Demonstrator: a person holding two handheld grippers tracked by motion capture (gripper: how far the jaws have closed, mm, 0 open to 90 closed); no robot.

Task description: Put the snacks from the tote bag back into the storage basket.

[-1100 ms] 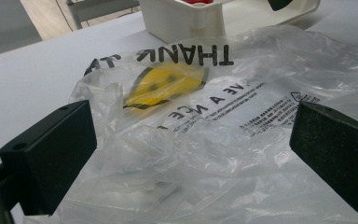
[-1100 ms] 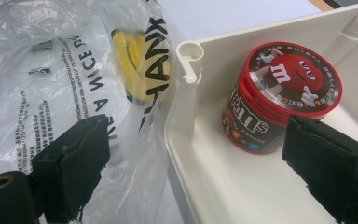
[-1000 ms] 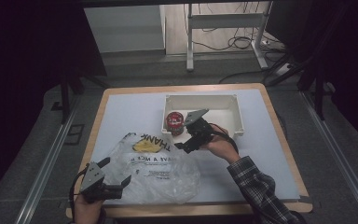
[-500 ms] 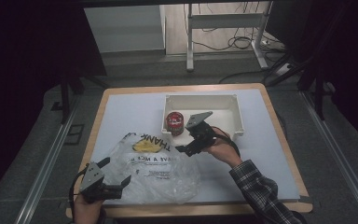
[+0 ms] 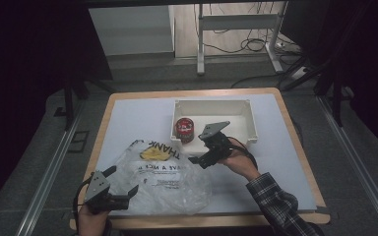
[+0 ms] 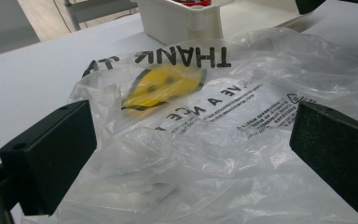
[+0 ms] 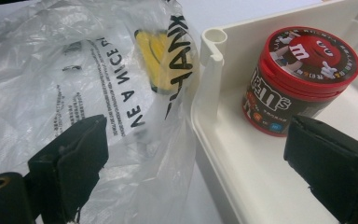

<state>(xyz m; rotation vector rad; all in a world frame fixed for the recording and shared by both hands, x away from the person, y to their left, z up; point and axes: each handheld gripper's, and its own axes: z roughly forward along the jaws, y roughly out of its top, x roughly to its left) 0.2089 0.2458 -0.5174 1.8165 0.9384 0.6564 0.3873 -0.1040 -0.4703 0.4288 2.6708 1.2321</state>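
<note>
A crumpled clear plastic bag (image 5: 167, 179) printed with "THANK" and a yellow smiley lies on the near half of the white table. My left gripper (image 5: 125, 179) rests at the bag's near left edge, open, with the film (image 6: 205, 93) lying loose between its jaws (image 6: 191, 144). A red M&M's can (image 5: 183, 129) stands upright in the near left corner of a white bin (image 5: 211, 102). My right gripper (image 5: 197, 156) hovers just in front of that corner, open. In its own view the bin's corner wall (image 7: 214, 70) stands between the jaws (image 7: 198, 135), the bag (image 7: 51, 70) to the left, the can (image 7: 303, 74) to the right.
The table top (image 5: 128, 118) has a wooden rim. A person's plaid sleeve (image 5: 275, 201) comes in from the bottom right. Dark floor, metal rails and a desk frame (image 5: 236, 22) surround the table.
The right gripper has drifted slightly toward the near side of the table. The left gripper, the bag and the can have stayed put.
</note>
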